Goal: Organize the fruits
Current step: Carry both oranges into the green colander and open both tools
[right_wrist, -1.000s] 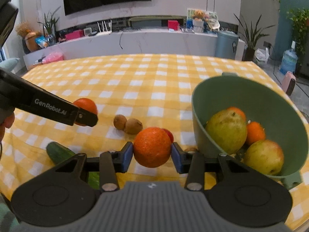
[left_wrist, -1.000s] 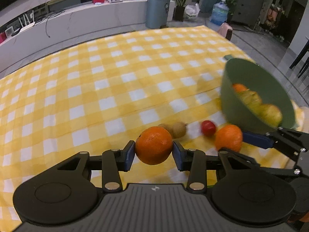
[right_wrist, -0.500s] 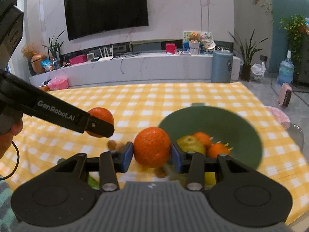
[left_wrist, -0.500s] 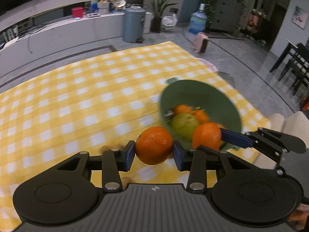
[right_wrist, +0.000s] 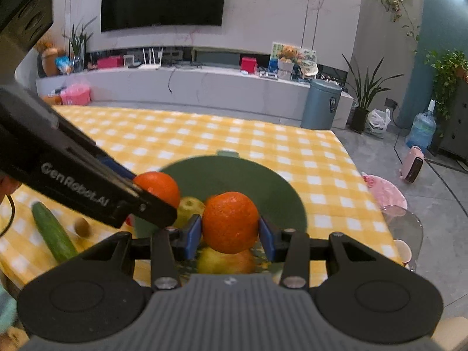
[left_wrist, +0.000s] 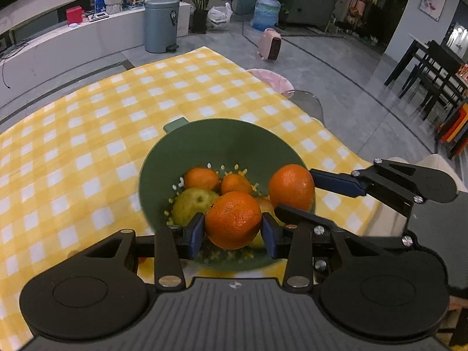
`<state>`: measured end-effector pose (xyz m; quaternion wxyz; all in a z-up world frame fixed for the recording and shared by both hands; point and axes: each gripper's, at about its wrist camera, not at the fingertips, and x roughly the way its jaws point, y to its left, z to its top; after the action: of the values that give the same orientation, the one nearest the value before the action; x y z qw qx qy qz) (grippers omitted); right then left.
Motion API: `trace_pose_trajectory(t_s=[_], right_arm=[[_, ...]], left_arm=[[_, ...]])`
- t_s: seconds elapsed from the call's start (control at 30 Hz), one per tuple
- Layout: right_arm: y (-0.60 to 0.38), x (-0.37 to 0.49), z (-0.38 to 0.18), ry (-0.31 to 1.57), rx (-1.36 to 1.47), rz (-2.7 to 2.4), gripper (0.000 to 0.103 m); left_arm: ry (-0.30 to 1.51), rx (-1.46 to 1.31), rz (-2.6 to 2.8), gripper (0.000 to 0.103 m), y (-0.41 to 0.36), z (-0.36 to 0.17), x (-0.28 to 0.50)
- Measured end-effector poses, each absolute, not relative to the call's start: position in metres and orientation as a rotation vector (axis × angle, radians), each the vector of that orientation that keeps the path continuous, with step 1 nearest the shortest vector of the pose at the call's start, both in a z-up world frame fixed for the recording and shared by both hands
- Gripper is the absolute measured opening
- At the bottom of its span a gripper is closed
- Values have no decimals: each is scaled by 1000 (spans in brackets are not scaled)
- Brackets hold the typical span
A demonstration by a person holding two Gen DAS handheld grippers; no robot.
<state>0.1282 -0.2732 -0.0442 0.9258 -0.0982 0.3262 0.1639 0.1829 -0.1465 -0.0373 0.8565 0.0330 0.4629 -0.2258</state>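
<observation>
Left gripper (left_wrist: 233, 231) clamps orange (left_wrist: 233, 219), right gripper (right_wrist: 230, 234) clamps second orange (right_wrist: 230, 222) above green colander (left_wrist: 204, 134); firm, round, roll-prone fruit, pinched at widest girth

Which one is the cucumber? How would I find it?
Start at the table with the yellow checked cloth and find the green bowl of fruit. Look to the bowl's left in the right wrist view, near the table's front edge: the cucumber lies there beside a small brown kiwi. It is the only long, dark green thing; everything else is round.
</observation>
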Motion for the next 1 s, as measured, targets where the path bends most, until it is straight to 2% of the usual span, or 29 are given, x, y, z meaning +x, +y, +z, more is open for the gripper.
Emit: trace_pose_trajectory(t_s=[0.57,1.0], right_arm=[[-267,185,-78,764,-324,327,40],[-258,195,-91,806,-363,321,40]], left_arm=[[1034,39,-429,46,-162,-68,250],[1069,24,-496,47,-165,-89,263]])
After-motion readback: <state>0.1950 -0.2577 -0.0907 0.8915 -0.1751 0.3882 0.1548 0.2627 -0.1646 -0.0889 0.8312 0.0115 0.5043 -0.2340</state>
